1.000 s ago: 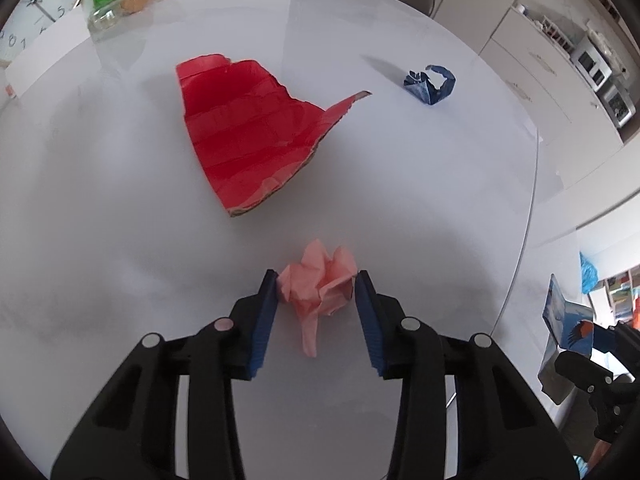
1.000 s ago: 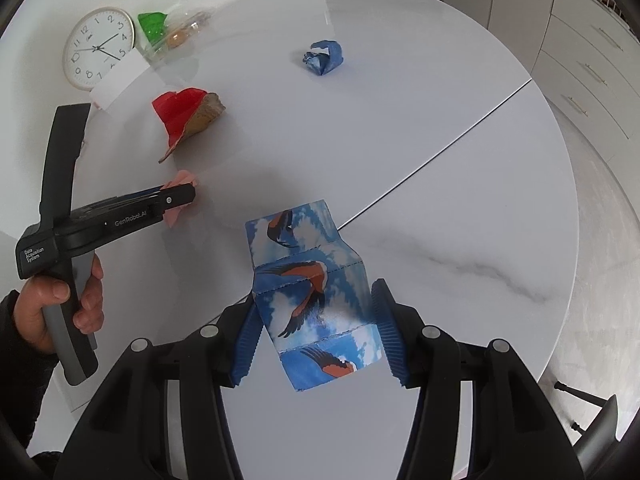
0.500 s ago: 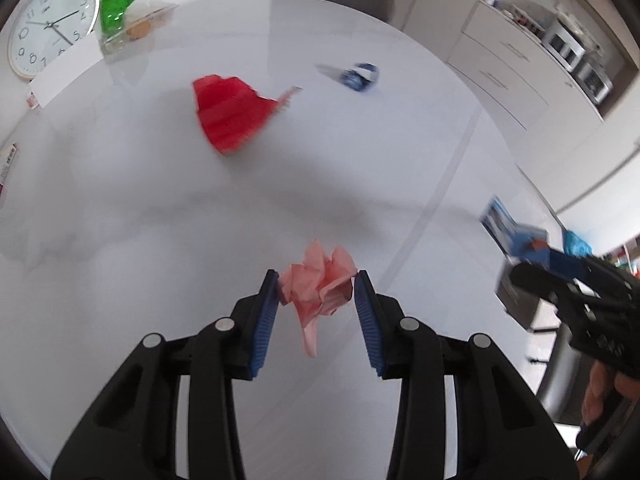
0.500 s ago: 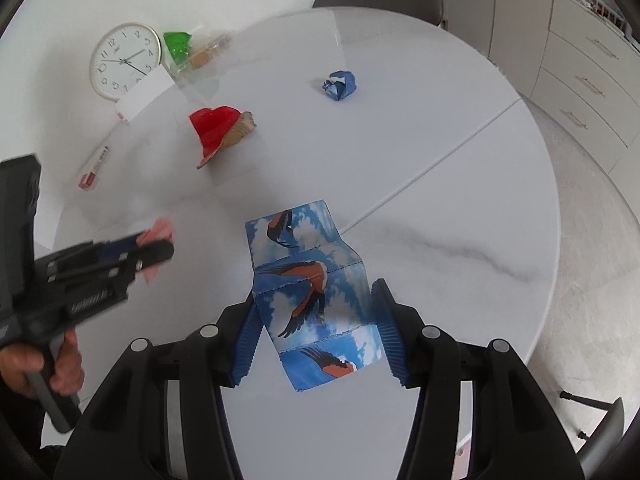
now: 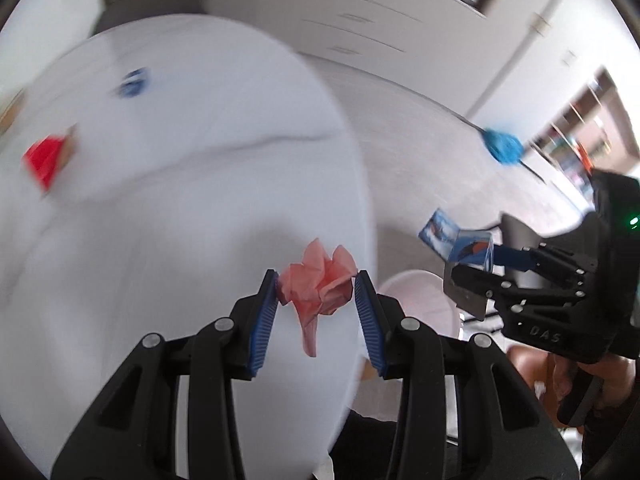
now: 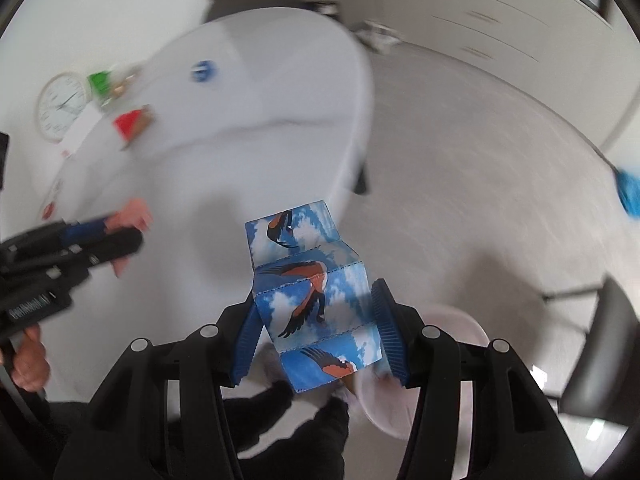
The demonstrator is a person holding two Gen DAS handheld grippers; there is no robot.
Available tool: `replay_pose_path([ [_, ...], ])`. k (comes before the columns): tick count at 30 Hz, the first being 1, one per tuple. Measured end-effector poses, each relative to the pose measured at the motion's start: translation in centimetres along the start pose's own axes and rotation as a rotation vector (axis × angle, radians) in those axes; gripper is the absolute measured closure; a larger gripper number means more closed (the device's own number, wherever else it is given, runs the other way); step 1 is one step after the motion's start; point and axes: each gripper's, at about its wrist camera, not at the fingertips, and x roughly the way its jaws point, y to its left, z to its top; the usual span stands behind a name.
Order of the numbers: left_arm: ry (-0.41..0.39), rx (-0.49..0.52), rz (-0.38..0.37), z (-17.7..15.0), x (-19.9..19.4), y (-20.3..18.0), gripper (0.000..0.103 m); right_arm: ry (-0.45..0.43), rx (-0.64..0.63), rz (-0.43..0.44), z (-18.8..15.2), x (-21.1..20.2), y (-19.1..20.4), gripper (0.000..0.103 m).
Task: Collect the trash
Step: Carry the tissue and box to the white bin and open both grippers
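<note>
Both grippers swung off table toward pale bin [image 5: 416, 300]: left gripper [image 5: 316, 296] clamps pink paper wad [image 5: 318, 286], right gripper [image 6: 318, 320] clamps bird-print carton [image 6: 316, 300]. Drop-off imminent.

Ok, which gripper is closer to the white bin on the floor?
Right. The right gripper hangs just beside the white bin; the left gripper is over the table edge.

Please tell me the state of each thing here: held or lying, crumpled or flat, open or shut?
Left gripper: shut on the pink paper.
Pink paper: crumpled, held off the table.
Right gripper: shut on the bird box.
Bird box: creased, held above the floor.
Red card: torn, lying on the table.
Blue wad: lying on the table.
Bin: open, on the floor.
</note>
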Motion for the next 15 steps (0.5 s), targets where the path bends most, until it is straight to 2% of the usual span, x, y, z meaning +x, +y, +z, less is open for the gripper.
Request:
replay_pose_path([
  [7, 0.039, 0.177, -0.063, -0.3, 1.7, -8.1, 0.064, 0.013, 0.153, -0.071, -5.3, -1.6, -6.9, 0.049],
  [12, 0.059, 0.26, -0.085, -0.7, 2.5, -11.3, 0.064, 0.031, 0.206, -0.096, -7.3, -1.4, -9.6, 0.049],
  [14, 0.07, 0.28, -0.09, -0.7, 2.8, -12.5, 0.064, 0.055, 0.225, -0.108, -7.8, -0.8, -10.6, 0.047],
  [15, 0.075, 0.286, -0.091, -0.7, 3.1, -12.8, 0.064, 0.074, 0.232, -0.119, -8.1, -0.4, -11.0, 0.038],
])
